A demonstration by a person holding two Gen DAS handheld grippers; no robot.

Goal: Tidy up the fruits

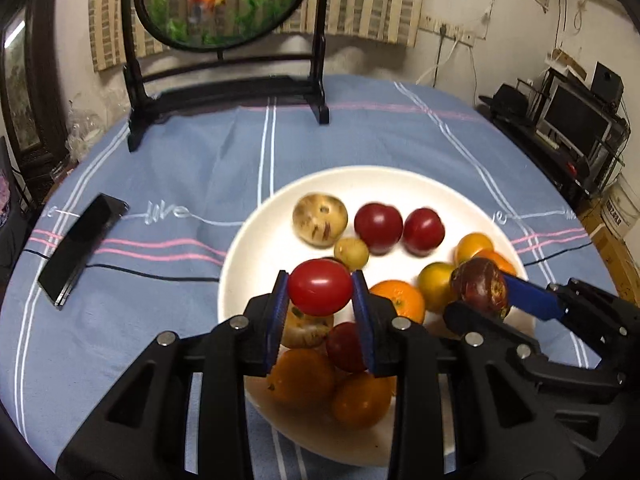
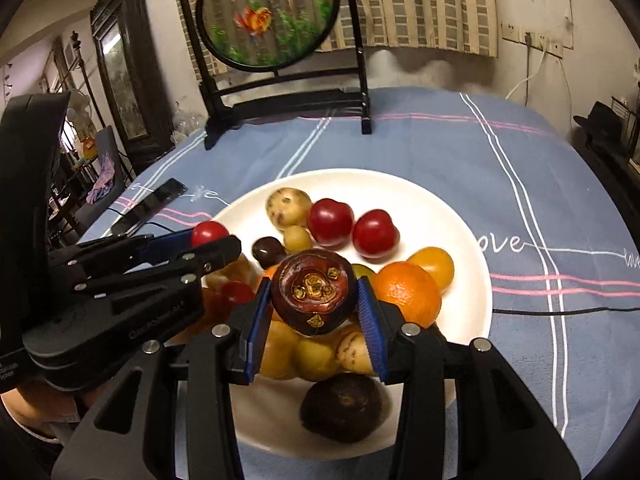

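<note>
Avocado (image 2: 342,407) below right claw (image 2: 314,294) only

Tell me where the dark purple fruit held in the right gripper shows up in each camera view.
Left wrist view: the dark purple fruit is at right of centre, over the white plate's right rim.
Right wrist view: the fruit sits centre, between the blue pads.
Shared landmark: the round goldfish screen at the table's far edge.

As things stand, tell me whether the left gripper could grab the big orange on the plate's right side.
Probably not yet: the left gripper is shut on a red tomato, so its jaws are full. The orange itself lies uncovered beside the right gripper.
</note>
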